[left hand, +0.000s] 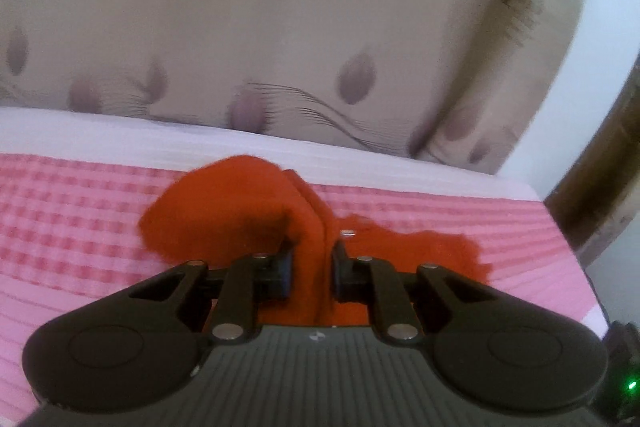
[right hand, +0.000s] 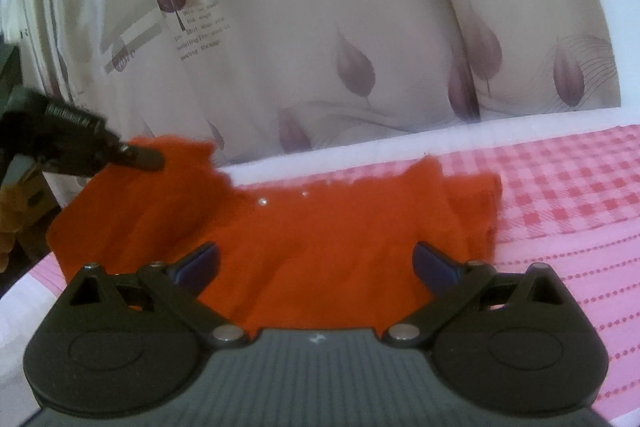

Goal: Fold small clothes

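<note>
A small orange-red garment (right hand: 304, 247) lies on the pink checked cloth (right hand: 560, 227). My left gripper (left hand: 312, 267) is shut on a bunched fold of the garment (left hand: 240, 203) and holds that part lifted off the cloth. It also shows in the right wrist view (right hand: 136, 157) at the garment's left end. My right gripper (right hand: 316, 267) is open, its jaws wide apart just above the near middle of the garment, holding nothing.
A beige curtain with purple leaf prints (right hand: 340, 47) hangs right behind the table. A white strip (left hand: 120, 131) borders the cloth at the far edge. The table's right edge (left hand: 576, 267) shows in the left wrist view, with dark wood beyond.
</note>
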Motion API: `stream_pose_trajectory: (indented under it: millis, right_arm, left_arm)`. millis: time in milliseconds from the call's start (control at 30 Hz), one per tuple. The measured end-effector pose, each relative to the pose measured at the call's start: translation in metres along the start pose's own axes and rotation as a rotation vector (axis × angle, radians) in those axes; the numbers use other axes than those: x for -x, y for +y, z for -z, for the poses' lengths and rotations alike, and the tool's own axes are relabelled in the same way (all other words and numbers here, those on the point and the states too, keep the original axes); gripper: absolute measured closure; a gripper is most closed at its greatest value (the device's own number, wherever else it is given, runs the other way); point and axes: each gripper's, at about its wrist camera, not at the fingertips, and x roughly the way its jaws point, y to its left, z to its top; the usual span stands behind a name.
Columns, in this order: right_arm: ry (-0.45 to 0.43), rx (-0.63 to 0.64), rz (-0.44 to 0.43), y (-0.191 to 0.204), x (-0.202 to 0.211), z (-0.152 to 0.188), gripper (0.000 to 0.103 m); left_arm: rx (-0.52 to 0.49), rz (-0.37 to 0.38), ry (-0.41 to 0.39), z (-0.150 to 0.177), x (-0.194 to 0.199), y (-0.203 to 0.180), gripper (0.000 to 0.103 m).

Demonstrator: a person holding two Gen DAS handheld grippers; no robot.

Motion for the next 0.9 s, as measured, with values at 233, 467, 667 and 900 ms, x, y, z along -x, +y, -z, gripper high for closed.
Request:
stream_pose_trajectory:
  millis: [233, 467, 667, 900]
  right_arm:
    - [-0.022, -0.039, -0.025, -0.008, 0.005, -0.002, 0.0]
    - [-0.031, -0.075, -0.048, -0.015, 0.008, -0.003, 0.0]
    - [-0.022, -0.068, -0.053, -0.014, 0.007, -0.002, 0.0]
    - [0.018, -0.049, -0.081, -0.01, 0.002, -0.001, 0.0]
  left_arm:
    - [0.028, 0.056, 0.062, 0.002, -0.031, -0.053, 0.085]
    - [0.054, 0.108, 0.118, 0.018, -0.062, -0.077, 0.086]
    - [0.068, 0.267, 0.079, 0.019, -0.053, -0.077, 0.05]
    - [0.124, 0.305, -0.231, 0.04, 0.023, -0.03, 0.0]
